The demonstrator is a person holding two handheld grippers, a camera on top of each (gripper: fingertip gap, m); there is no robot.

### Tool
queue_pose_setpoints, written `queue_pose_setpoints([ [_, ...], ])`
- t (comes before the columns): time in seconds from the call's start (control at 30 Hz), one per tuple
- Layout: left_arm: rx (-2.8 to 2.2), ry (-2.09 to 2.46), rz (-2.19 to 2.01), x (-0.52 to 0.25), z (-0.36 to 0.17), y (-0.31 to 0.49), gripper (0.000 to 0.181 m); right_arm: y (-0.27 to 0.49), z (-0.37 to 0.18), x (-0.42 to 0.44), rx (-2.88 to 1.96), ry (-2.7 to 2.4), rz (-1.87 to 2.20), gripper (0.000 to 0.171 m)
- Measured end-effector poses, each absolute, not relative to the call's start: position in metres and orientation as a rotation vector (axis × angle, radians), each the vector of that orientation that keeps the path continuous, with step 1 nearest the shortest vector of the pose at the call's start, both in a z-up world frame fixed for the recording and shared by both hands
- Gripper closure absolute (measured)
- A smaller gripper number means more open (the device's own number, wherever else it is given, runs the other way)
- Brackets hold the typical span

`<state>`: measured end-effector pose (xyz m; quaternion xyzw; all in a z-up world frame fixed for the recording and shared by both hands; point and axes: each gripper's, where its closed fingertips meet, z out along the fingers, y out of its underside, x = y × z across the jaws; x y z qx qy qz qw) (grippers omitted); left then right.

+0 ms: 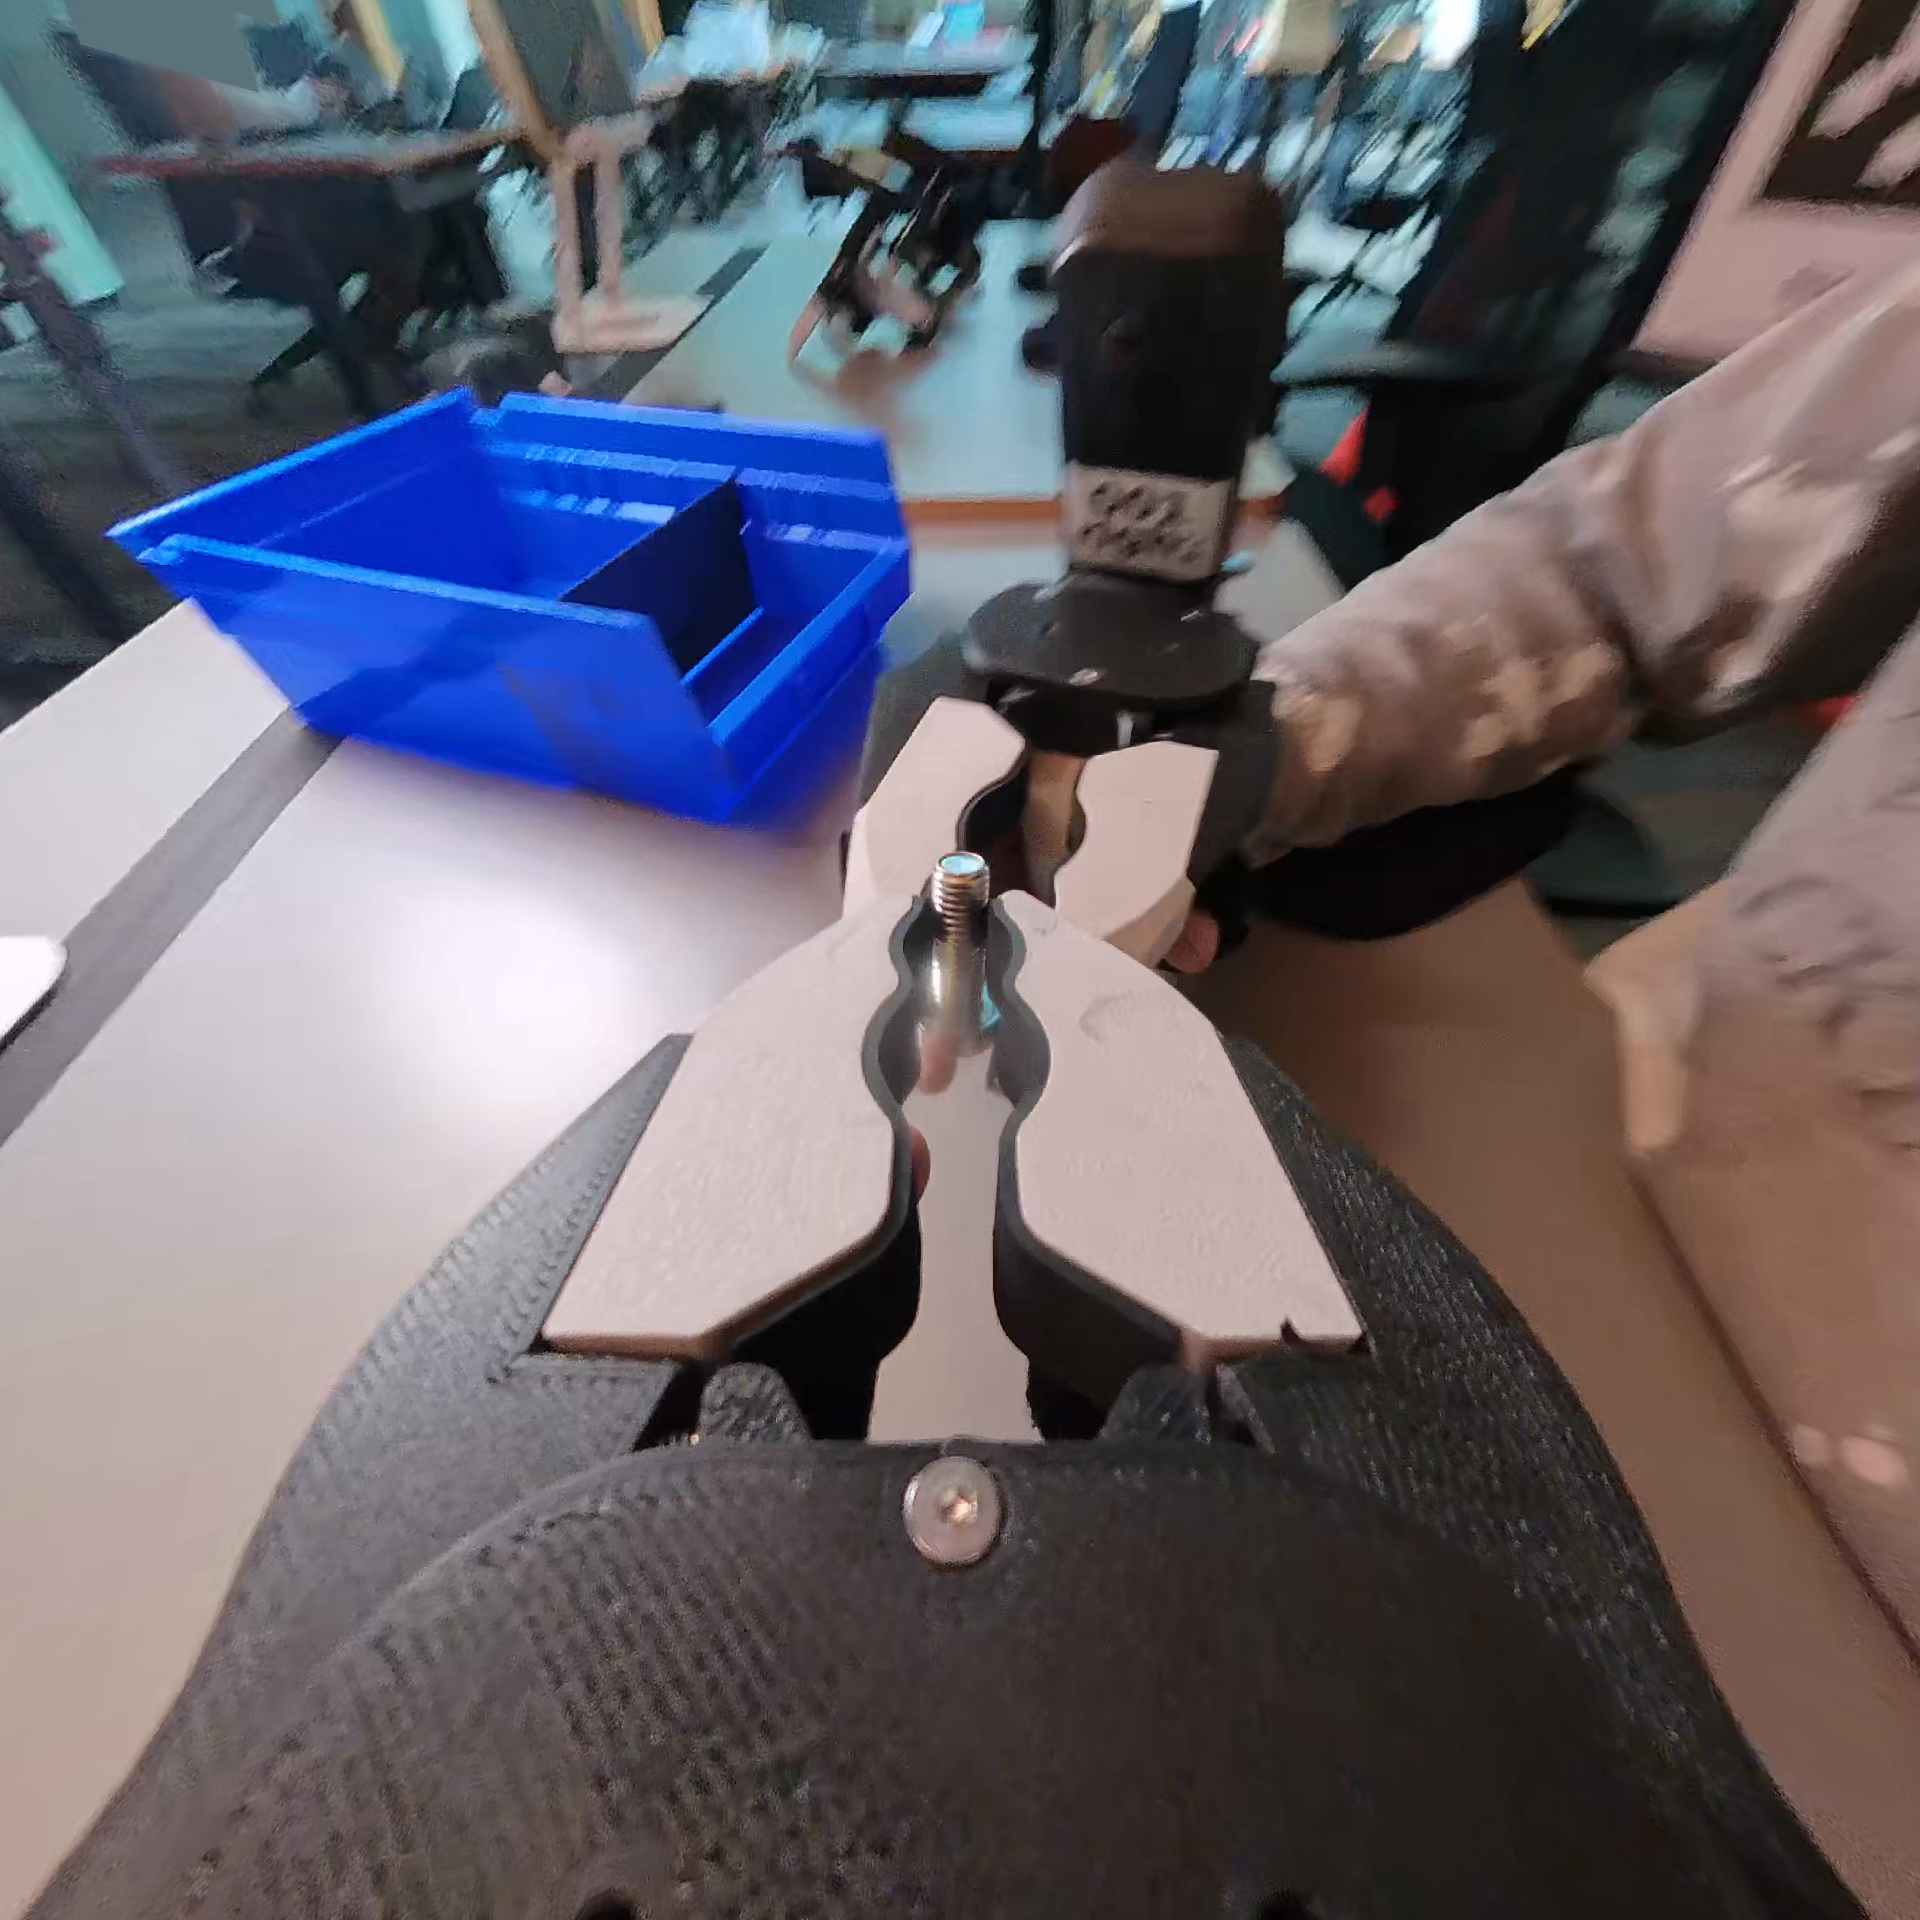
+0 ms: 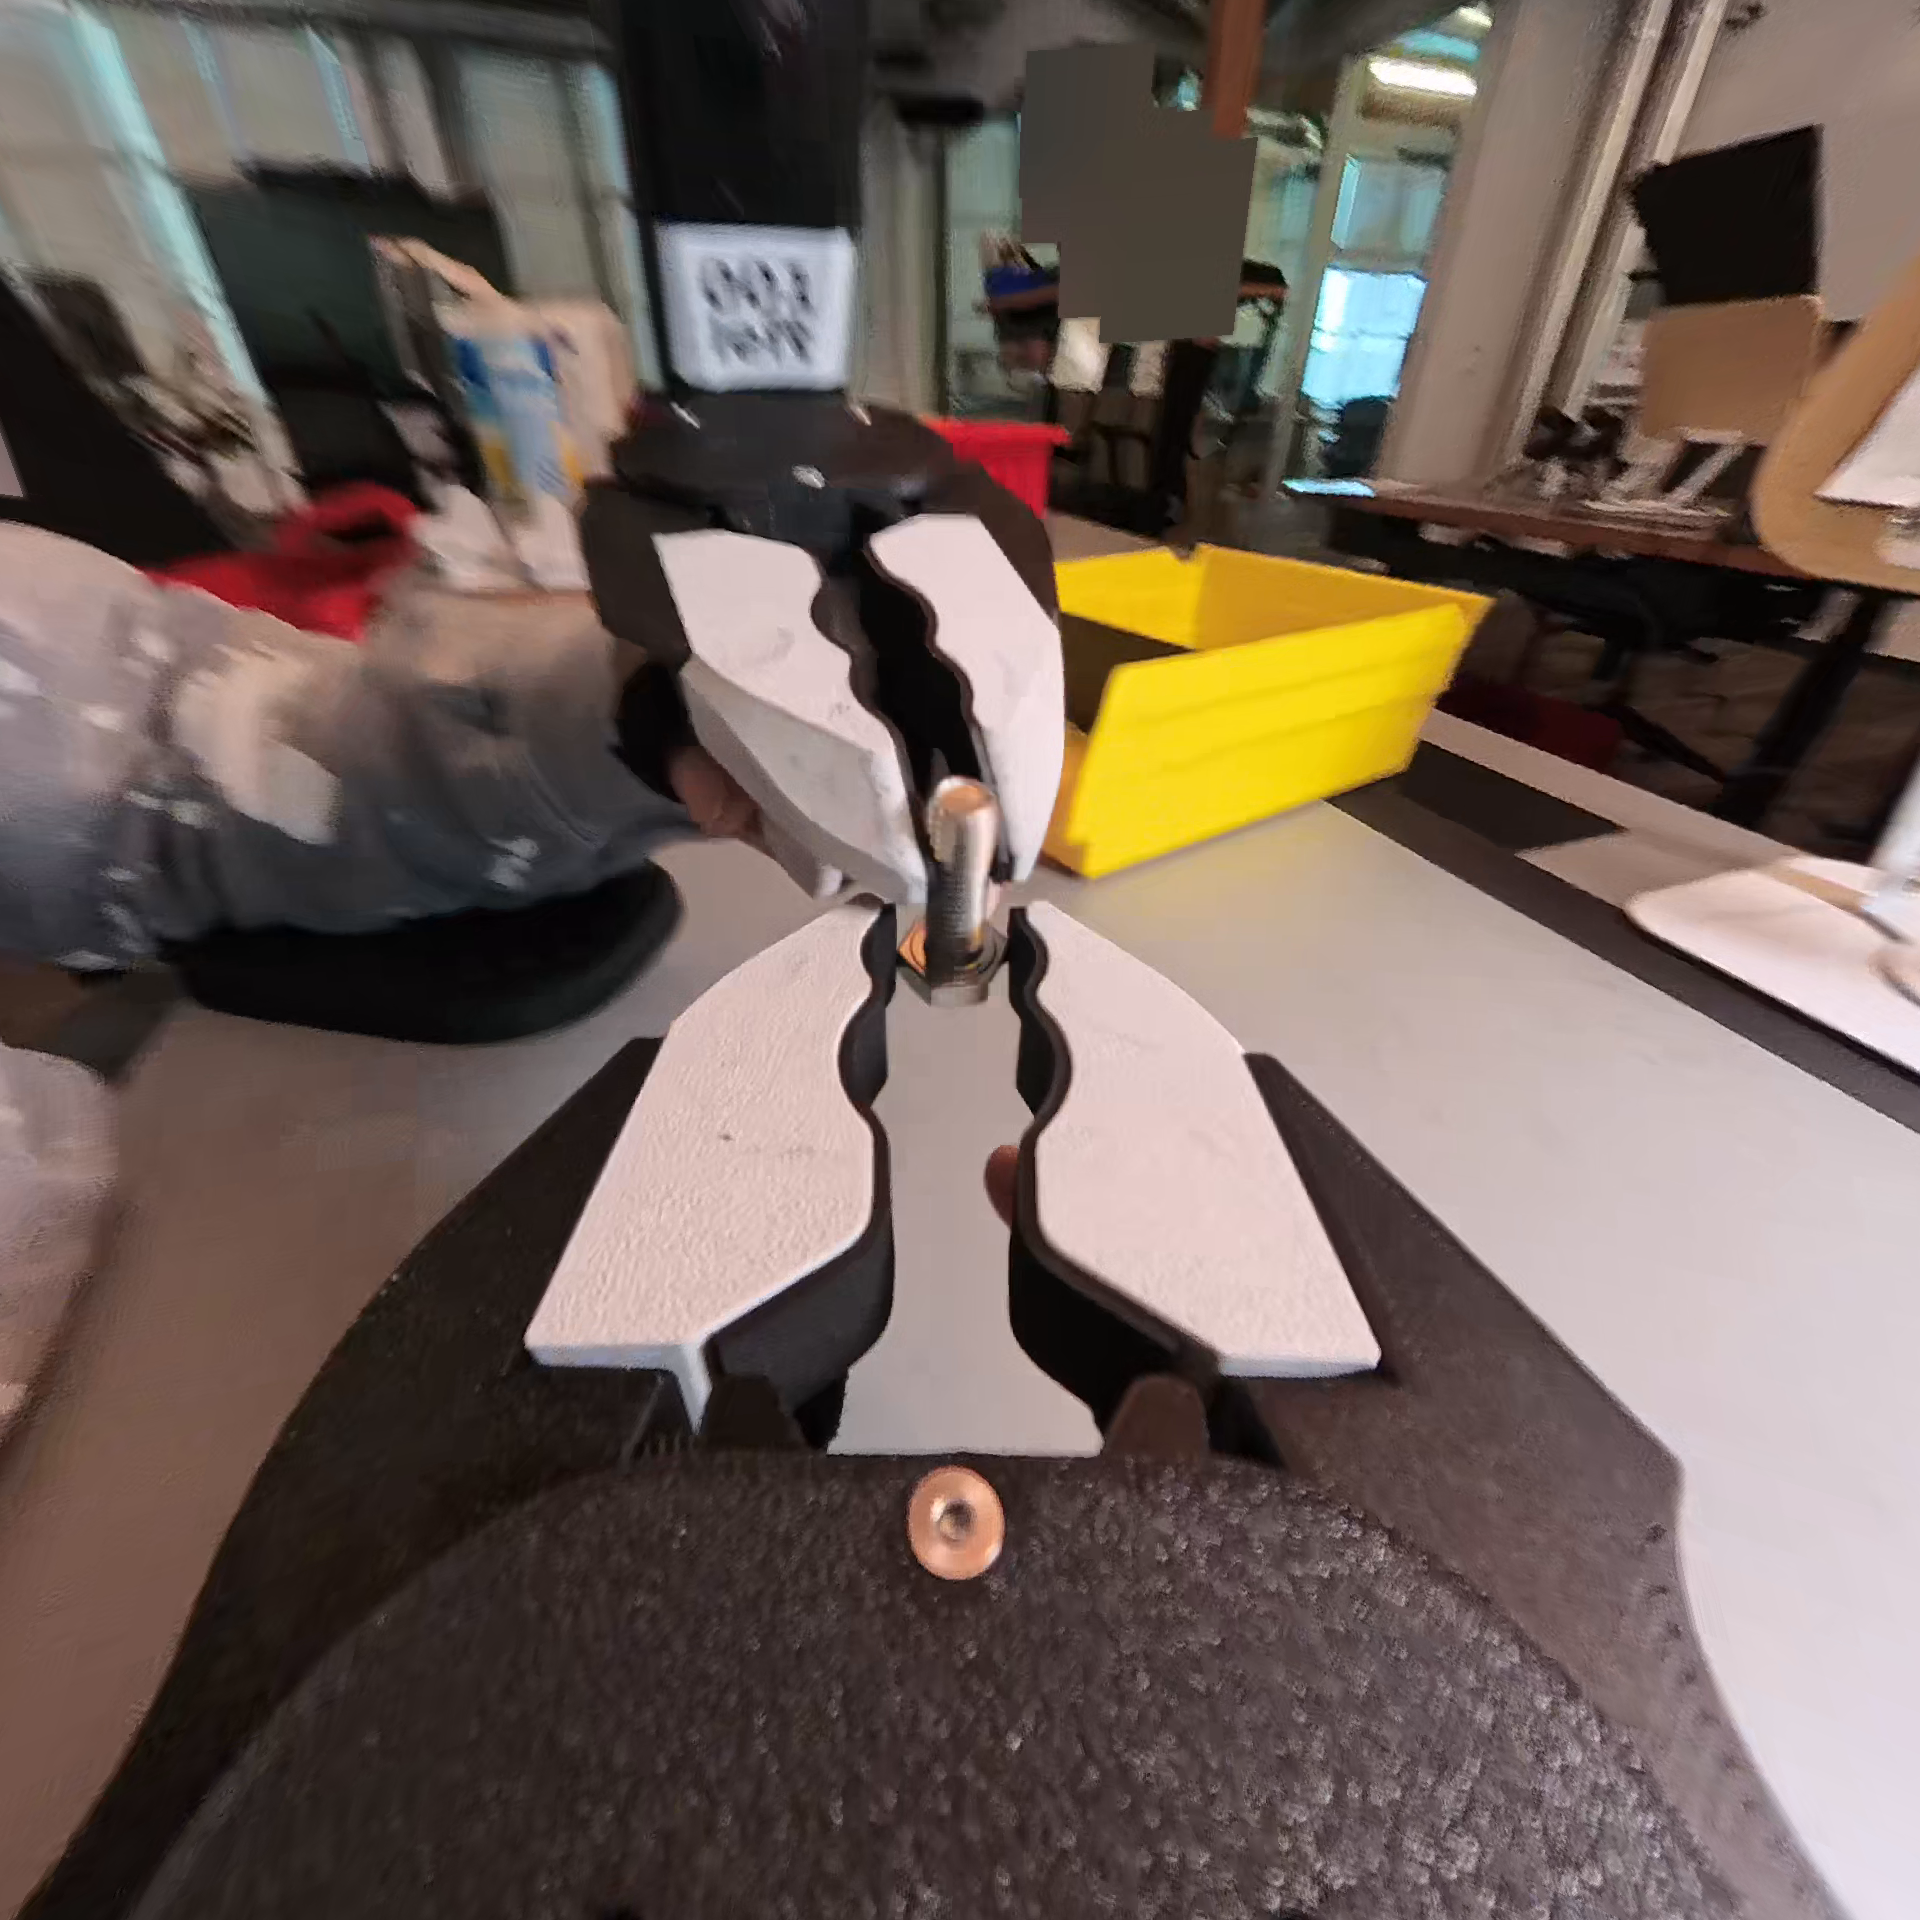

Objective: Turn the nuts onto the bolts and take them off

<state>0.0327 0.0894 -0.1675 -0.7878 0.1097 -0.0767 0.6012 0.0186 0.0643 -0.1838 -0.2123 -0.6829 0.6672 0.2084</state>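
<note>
Two grippers meet nose to nose over a grey table [image 1: 312, 1039], so here's the scene from left to right. In the left wrist view, a blue bin [image 1: 540, 613] sits on the table off to the left, well away from the action. In the middle, the left gripper [image 1: 956, 914] is clamped on a shiny bolt [image 1: 956, 966], with the threaded end poking out past its fingertips. Just beyond it, the right gripper [image 1: 1023, 873] comes in from the right, held by a gloved hand [image 1: 1278, 883] in a pale sleeve [image 1: 1558, 582].

In the right wrist view, that same sleeve [image 2: 260, 758] is on the left. In the centre, the right gripper [image 2: 951, 935] is pinched on a hex nut [image 2: 951, 971] that sits on the bolt's [image 2: 961, 862] thread. The left gripper [image 2: 961, 873] faces it and holds the bolt by its smooth end. Behind that, to the right, there's a yellow bin [image 2: 1268, 696] on the table [image 2: 1455, 1039], and a white board [image 2: 1787, 925] lies at the far right edge.
</note>
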Motion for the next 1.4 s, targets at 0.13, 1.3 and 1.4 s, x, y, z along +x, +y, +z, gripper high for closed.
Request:
queue_pose_setpoints([
  [0.13, -1.691, 0.275, -0.392, 0.041, -0.151, 0.074, 0.171, 0.060, -0.175, 0.031, -0.548, -1.944, 1.975, 0.146],
  [1.3, -1.496, 0.433, -0.590, 0.071, -0.141, 0.059, 0.172, 0.036, -0.169, 0.060, -0.375, -2.007, 2.032, 0.153],
  [1.4, -1.504, 0.441, -0.579, 0.071, -0.142, 0.059, 0.172, 0.036, -0.169, 0.060, -0.379, -2.008, 2.032, 0.153],
])
